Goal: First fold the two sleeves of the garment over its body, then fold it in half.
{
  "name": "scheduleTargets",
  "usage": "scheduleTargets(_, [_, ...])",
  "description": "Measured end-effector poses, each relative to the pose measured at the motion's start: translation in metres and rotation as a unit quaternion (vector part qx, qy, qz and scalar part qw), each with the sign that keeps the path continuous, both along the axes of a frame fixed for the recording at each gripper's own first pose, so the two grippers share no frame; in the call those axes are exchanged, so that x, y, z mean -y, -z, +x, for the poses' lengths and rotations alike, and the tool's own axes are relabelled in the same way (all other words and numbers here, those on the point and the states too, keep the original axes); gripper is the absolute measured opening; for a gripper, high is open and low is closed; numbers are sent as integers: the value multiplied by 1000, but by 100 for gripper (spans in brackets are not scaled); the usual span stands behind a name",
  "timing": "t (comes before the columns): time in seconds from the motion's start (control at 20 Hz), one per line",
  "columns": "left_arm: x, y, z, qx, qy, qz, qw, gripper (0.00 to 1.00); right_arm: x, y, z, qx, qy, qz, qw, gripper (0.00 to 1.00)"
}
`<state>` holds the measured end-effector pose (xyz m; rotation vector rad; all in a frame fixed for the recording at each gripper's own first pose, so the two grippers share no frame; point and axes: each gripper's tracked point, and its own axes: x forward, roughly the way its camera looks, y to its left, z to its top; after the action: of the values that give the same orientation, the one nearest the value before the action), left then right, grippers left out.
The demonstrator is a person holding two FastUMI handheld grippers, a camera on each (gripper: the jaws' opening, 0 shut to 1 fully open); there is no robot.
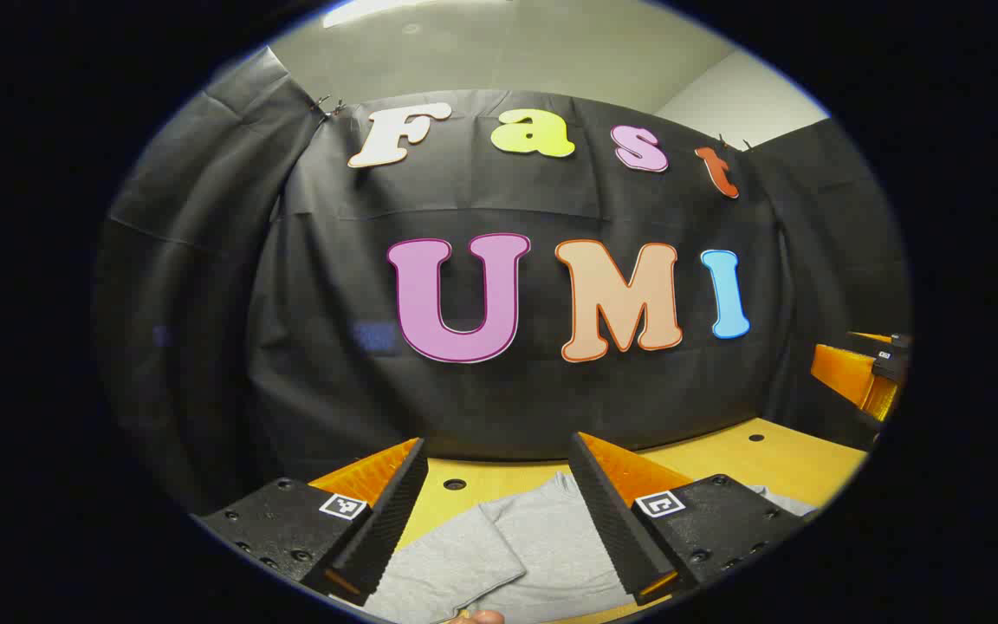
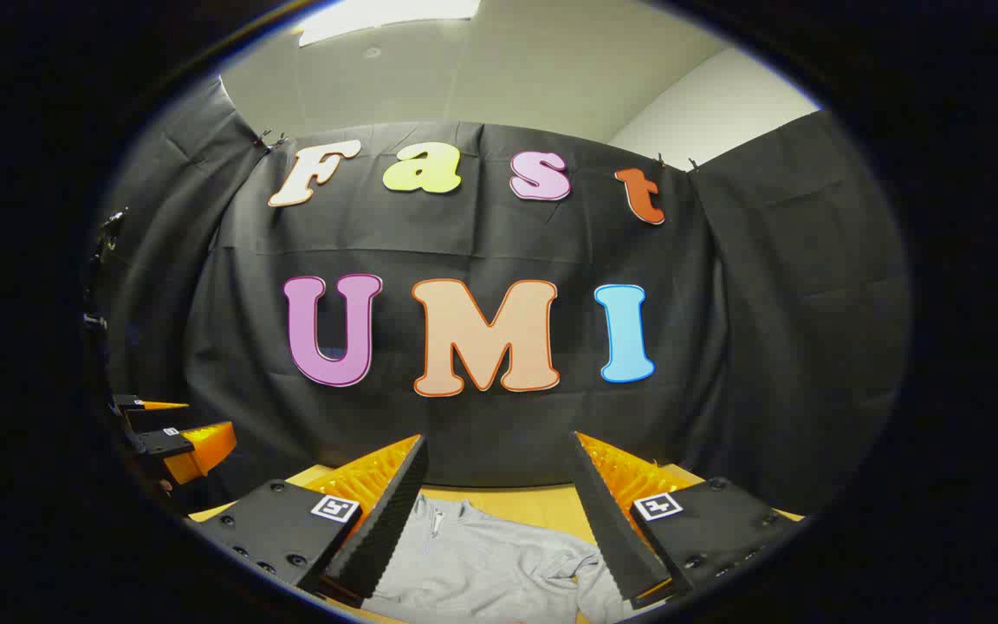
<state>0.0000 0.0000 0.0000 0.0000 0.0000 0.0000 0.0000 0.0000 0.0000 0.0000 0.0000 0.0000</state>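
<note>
Both tongs, left [image 1: 499, 511] and right [image 2: 499, 511], gape wide above the grey garment [image 2: 499, 568] on the counter [image 1: 724, 455]. No fold looks begun. Next, likely descend and pinch a sleeve.

Right gripper [image 2: 499, 520] at bottom centre, fingers spread wide above grey garment [image 2: 499, 568] on table [image 2: 542, 503]; left gripper [image 2: 174, 433] at left edge.

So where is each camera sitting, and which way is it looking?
Left gripper view: rides on the left claw, facing the booth's black wall over the grey garment on the yellow table; its open fingers show, the right claw at the right edge.
Right gripper view: rides on the right claw, facing the same wall; the left claw at left.
Both share garment, table, wall.
</note>
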Motion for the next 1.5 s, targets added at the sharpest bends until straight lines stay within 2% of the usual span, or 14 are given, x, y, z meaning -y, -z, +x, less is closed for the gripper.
scheduleTargets(0.35, [-1,1,7,-4,-10,6,1000,96,21,5,11,-7,9,-4,1000,96])
scheduleTargets(0.95, [8,4,13,-8,-8,7,1000,96,37,14,27,-15,8,-14,1000,99])
scheduleTargets(1.2, [26,1,21,1,9,1,1000,98,67,27,33,-35,28,-37,998,99])
scheduleTargets(1.45, [38,4,29,2,22,-1,1000,96,120,52,27,-73,66,-52,994,96])
scheduleTargets(1.5, [40,4,30,1,24,-1,1000,96,132,57,22,-80,75,-52,993,100])
